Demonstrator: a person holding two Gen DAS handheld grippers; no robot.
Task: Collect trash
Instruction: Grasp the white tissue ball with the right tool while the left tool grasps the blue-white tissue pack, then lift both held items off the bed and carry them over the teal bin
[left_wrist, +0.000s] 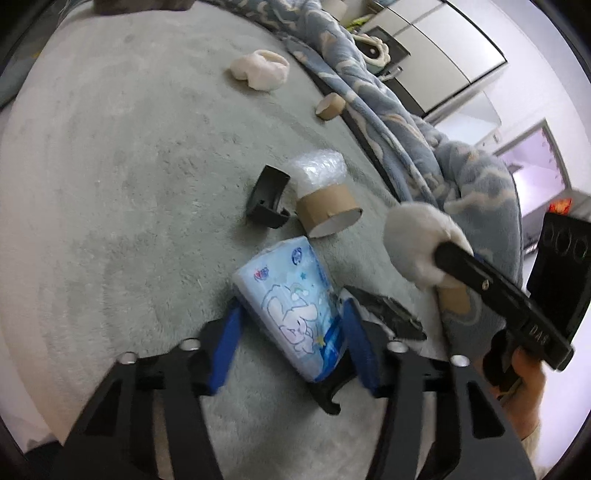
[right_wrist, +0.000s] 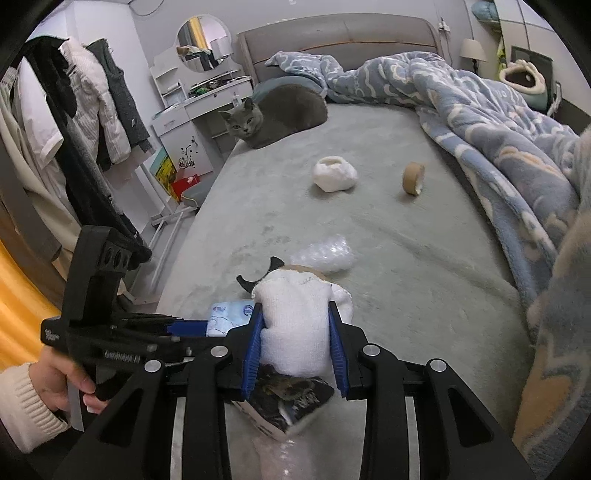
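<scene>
Already my right gripper (right_wrist: 297, 345) clenches the soft white sock (right_wrist: 295, 325); my left gripper (left_wrist: 291, 339) straddles the squashy, slippery tissue pack (left_wrist: 291, 302) beside the cardboard tube (left_wrist: 327, 214), best pinched across its middle.

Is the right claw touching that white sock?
Touching. The right wrist view shows the right claw with both blue pads pressed into the sides of the white sock, pinching it in.

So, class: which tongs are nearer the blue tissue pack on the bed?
Left. The left tongs straddle the tissue pack, one blue finger on each side. The right tongs are off to its right, clamped on a white sock.
</scene>
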